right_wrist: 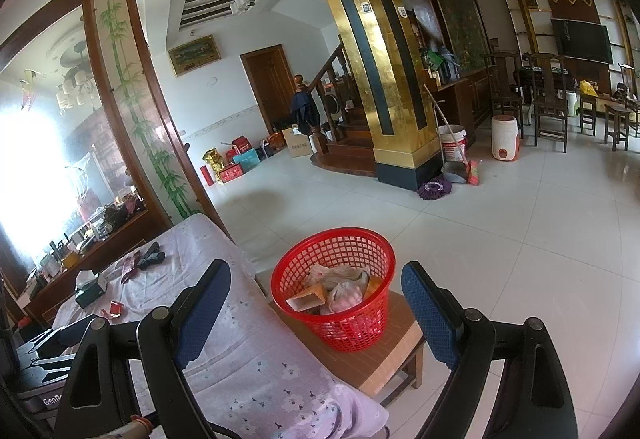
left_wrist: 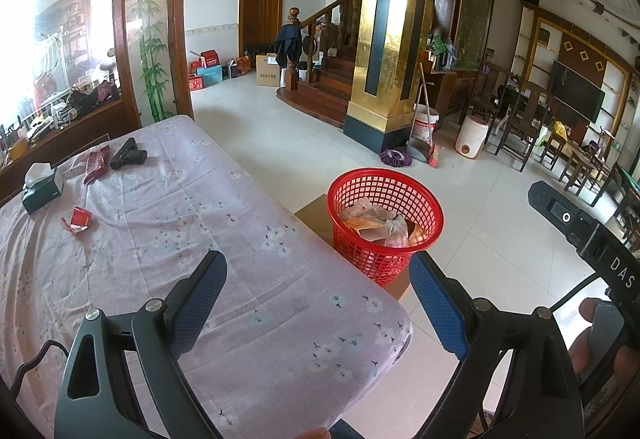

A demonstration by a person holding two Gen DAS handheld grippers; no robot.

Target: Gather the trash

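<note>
Jaws on both the left gripper (left_wrist: 318, 297) and the right gripper (right_wrist: 316, 303) are standing wide apart, gripping nothing. Landmark: the red basket (left_wrist: 384, 223), sitting on a low wooden stool (right_wrist: 394, 343) just beside the surface's (left_wrist: 224, 239) long edge. Trash inside the basket is lying jumbled and is hard to identify. Well away from the basket, across the floral cloth, a red wrapper (left_wrist: 78, 219) and a dark red packet (left_wrist: 96, 163) are lying near a tissue box (left_wrist: 40, 187). Beyond the basket, tiled floor (right_wrist: 500, 239) is lying open.
</note>
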